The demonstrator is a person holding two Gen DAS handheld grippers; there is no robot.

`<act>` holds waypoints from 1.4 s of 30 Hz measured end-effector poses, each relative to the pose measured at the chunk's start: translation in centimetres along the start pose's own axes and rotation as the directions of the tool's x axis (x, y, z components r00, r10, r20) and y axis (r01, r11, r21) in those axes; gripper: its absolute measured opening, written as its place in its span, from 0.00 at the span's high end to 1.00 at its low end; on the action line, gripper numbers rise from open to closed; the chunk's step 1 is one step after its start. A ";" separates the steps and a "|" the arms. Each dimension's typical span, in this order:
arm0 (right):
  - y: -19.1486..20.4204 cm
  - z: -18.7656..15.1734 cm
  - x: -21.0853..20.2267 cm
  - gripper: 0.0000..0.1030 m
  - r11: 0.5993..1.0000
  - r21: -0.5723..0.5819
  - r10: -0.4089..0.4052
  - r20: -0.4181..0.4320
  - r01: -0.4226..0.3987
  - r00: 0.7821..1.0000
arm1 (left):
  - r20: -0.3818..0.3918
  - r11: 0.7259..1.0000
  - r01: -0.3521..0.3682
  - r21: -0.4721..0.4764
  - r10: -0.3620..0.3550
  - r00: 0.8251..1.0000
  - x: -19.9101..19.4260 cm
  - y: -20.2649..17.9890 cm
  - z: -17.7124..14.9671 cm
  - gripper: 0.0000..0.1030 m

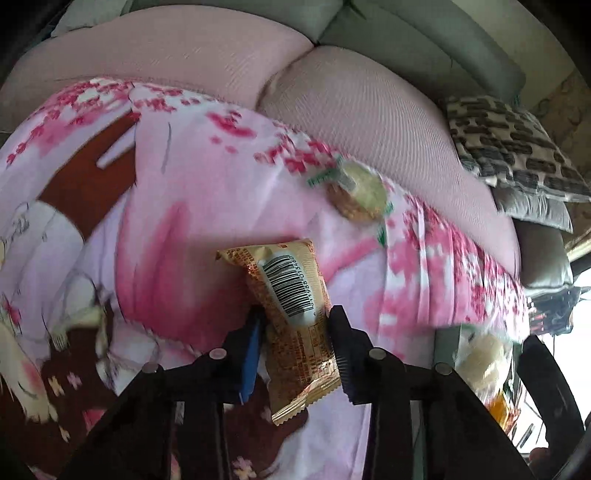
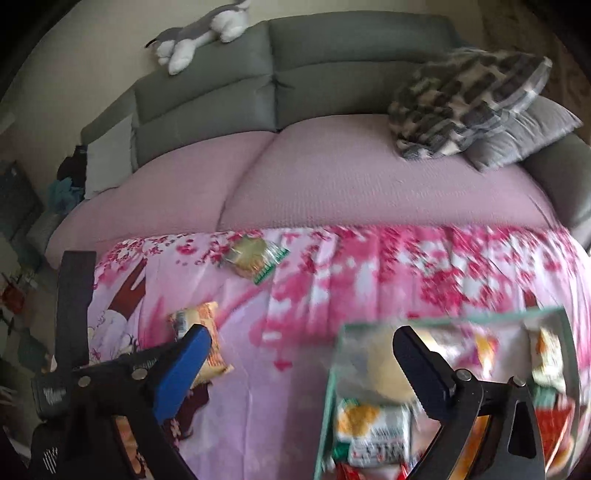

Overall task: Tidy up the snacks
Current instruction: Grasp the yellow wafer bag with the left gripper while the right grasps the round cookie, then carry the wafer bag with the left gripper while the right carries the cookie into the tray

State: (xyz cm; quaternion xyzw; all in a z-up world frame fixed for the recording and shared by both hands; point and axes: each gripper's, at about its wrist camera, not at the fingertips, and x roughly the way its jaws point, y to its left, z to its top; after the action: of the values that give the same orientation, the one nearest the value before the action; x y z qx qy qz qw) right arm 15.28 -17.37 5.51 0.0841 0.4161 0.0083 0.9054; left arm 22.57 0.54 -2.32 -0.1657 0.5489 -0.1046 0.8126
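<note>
A golden snack packet (image 1: 288, 280) with a barcode sits between the fingers of my left gripper (image 1: 295, 328), which is shut on its lower half above the pink flowered cloth (image 1: 207, 192). A round cracker in a clear green-ended wrapper (image 1: 358, 188) lies farther back on the cloth. In the right wrist view my right gripper (image 2: 301, 336) stands open with nothing between its fingers, its right finger over a clear green-rimmed box (image 2: 443, 319) holding several snack packs. The golden packet (image 2: 210, 325) shows behind its blue finger, and the cracker (image 2: 251, 254) lies beyond.
The cloth covers the front of a pink sofa seat (image 2: 369, 184) with a grey backrest (image 2: 332, 55). A patterned pillow (image 2: 461, 99) on a grey cushion (image 2: 528, 133) lies at the right, and a plush toy (image 2: 199, 33) tops the backrest. A dark upright bar (image 2: 74, 295) stands at the left.
</note>
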 end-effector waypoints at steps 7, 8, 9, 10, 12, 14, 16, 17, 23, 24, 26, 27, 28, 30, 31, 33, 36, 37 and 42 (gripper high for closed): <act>1.4 4.5 7.1 0.09 0.992 0.085 0.105 -0.122 -0.095 0.987 | 0.072 0.999 -0.051 -0.013 0.051 0.996 -0.7 2.3 3.6 0.66; 1.5 5.0 8.0 0.09 0.988 0.115 0.121 -0.135 -0.106 0.983 | 0.077 0.998 -0.056 -0.015 0.056 0.995 -0.7 2.7 3.9 0.66; 1.6 5.4 9.0 0.09 0.982 0.145 0.138 -0.149 -0.117 0.979 | 0.082 0.998 -0.062 -0.016 0.063 0.995 -0.8 3.1 4.3 0.66; 1.7 5.8 10.1 0.09 0.977 0.175 0.147 -0.162 -0.118 0.976 | 0.086 0.997 -0.070 -0.015 0.071 0.994 -0.9 3.4 4.6 0.66; 2.0 6.4 11.9 0.09 0.975 0.199 0.136 -0.193 -0.097 0.972 | 0.094 0.997 -0.077 -0.014 0.077 0.993 -1.1 4.0 5.1 0.66; 2.8 6.8 14.1 0.11 0.978 0.199 0.105 -0.235 -0.058 0.966 | 0.098 0.996 -0.084 -0.012 0.085 0.992 -1.1 4.2 5.2 0.66; 3.4 7.0 15.6 0.11 0.976 0.211 0.101 -0.257 -0.046 0.961 | 0.097 0.996 -0.086 -0.014 0.087 0.992 -1.0 4.6 5.5 0.66; 3.7 7.1 16.2 0.12 0.977 0.212 0.085 -0.271 -0.027 0.959 | 0.095 0.996 -0.088 -0.012 0.088 0.992 -1.0 4.6 5.6 0.66; 5.3 7.3 19.1 0.19 0.983 0.153 -0.048 -0.333 0.105 0.942 | 0.094 0.996 -0.092 0.000 0.092 0.991 -0.8 4.5 5.9 0.66; 5.4 7.2 19.3 0.22 0.981 0.141 -0.082 -0.340 0.137 0.937 | 0.092 0.996 -0.090 0.001 0.090 0.992 -0.6 4.6 6.2 0.66; 5.6 7.1 19.3 0.29 0.978 0.134 -0.108 -0.338 0.161 0.935 | 0.090 0.996 -0.086 0.001 0.086 0.992 -0.6 4.8 6.2 0.66; 5.7 7.1 19.3 0.33 0.978 0.129 -0.115 -0.336 0.166 0.935 | 0.090 0.996 -0.085 0.002 0.085 0.992 -0.8 4.8 6.1 0.66; 5.7 6.9 19.1 0.38 0.977 0.122 -0.126 -0.333 0.175 0.934 | 0.092 0.996 -0.086 0.004 0.085 0.992 -0.9 4.8 6.1 0.66; 5.5 6.6 18.8 0.41 0.979 0.124 -0.113 -0.331 0.162 0.937 | 0.092 0.996 -0.087 0.006 0.086 0.992 -0.9 4.6 5.9 0.66; 5.5 6.4 18.6 0.41 0.980 0.123 -0.109 -0.331 0.158 0.937 | 0.090 0.996 -0.085 0.006 0.084 0.992 -0.9 4.6 5.8 0.66; 5.5 5.8 18.0 0.41 0.981 0.119 -0.105 -0.327 0.151 0.939 | 0.086 0.997 -0.078 0.006 0.077 0.993 -1.0 4.4 5.5 0.66; 4.9 5.1 16.7 0.41 0.983 0.112 -0.103 -0.321 0.145 0.942 | 0.075 0.997 -0.071 0.009 0.070 0.995 -1.1 4.1 4.9 0.66; 4.7 4.7 16.0 0.41 0.983 0.113 -0.099 -0.317 0.142 0.943 | 0.070 0.998 -0.066 0.007 0.065 0.995 -1.2 4.0 4.7 0.67; 4.2 3.4 12.0 0.41 0.986 0.102 -0.098 -0.287 0.132 0.953 | 0.038 0.999 -0.041 -0.010 0.042 0.998 -1.8 3.7 2.9 0.67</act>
State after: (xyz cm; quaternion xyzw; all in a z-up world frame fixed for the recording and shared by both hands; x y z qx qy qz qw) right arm 25.86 -12.67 -0.67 0.1122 0.5444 -0.0577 0.8293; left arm 24.57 5.07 -1.17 -0.1600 0.5369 -0.0819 0.8242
